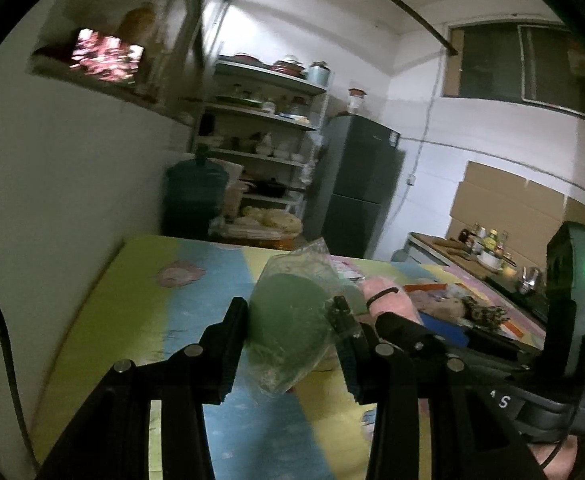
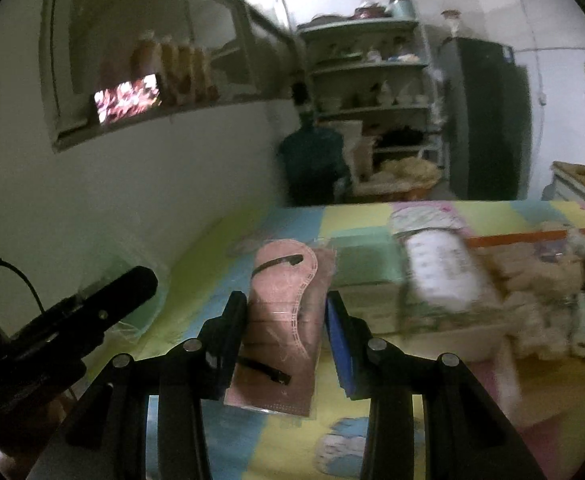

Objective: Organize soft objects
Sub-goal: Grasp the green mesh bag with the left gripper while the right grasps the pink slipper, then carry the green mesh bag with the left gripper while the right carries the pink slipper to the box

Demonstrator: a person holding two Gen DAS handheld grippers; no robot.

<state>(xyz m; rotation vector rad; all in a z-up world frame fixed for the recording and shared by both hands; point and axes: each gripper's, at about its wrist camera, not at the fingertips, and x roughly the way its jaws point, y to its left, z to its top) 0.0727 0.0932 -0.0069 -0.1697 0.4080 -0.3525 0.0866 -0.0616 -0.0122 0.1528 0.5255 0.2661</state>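
Left wrist view showed the left gripper (image 1: 290,320) pinching a green ball (image 1: 288,320) wrapped in a clear bag (image 1: 304,264), both pads pressed into its sides, held above the mat (image 1: 140,300). The bag was loose and slick, so the ball could have slipped inside it and dropped if the squeeze eased. A round soft thing would likely have rolled toward the mat's left edge by the wall (image 1: 52,200).

Right wrist view showed the right gripper (image 2: 284,320) clamped on a pink pack (image 2: 282,320), which stood up between the 2 pads with its top well above them. That tall, floppy end could have tipped or caught on the other gripper, since the left gripper sat close on the pack's left side. A quick swing of either hand risked a knock between the 2.

Just right of the pack lay a crowded pile (image 2: 532,300): a white roll (image 2: 440,268), a green box (image 2: 362,256) and what looked like plush stuff, too blurred to name. Setting anything there could have shoved those things about.

Open room lay on the mat's left and near parts. Beyond its far edge stood a water jug (image 2: 312,164), shelves (image 2: 368,64) and a fridge (image 2: 488,116).
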